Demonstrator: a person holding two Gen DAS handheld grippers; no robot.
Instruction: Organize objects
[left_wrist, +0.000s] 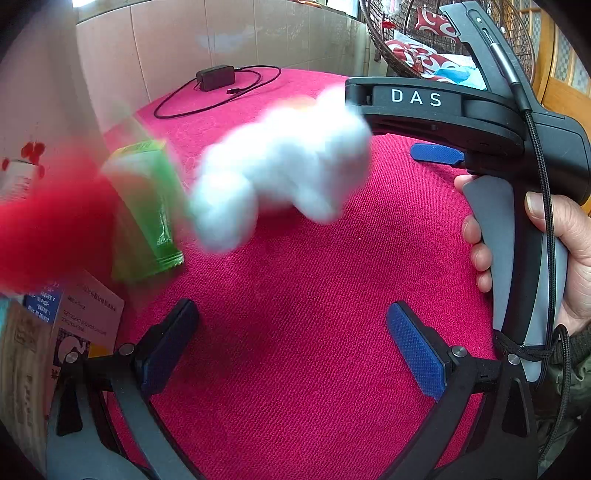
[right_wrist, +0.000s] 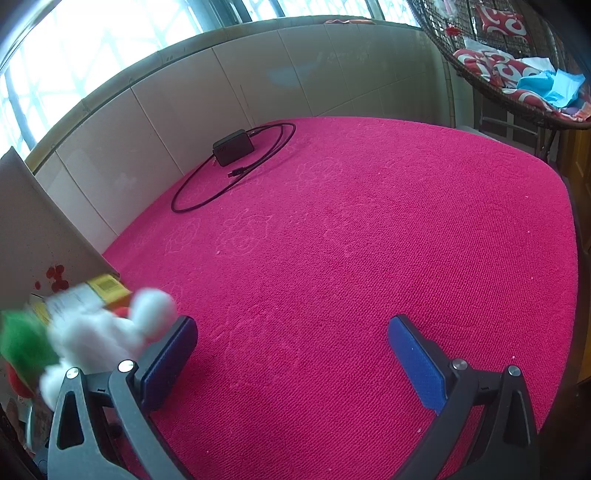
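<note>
Both claws gape wide and hold nothing: the left gripper (left_wrist: 291, 347) and right gripper (right_wrist: 291, 354) show blue, ridged pads over a nubbly magenta cloth (right_wrist: 369, 240). A fluffy white plush (left_wrist: 280, 166), motion-blurred, sits off the cloth just ahead of the right gripper's tips. Beside it lies a glossy green tube (left_wrist: 151, 206). A boxy black charger (right_wrist: 233, 147) with looped cable rests at the far edge.

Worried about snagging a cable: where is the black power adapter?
The black power adapter lies at the far-left edge of the pink cloth, near the tiled wall, its cord looped beside it.
</note>
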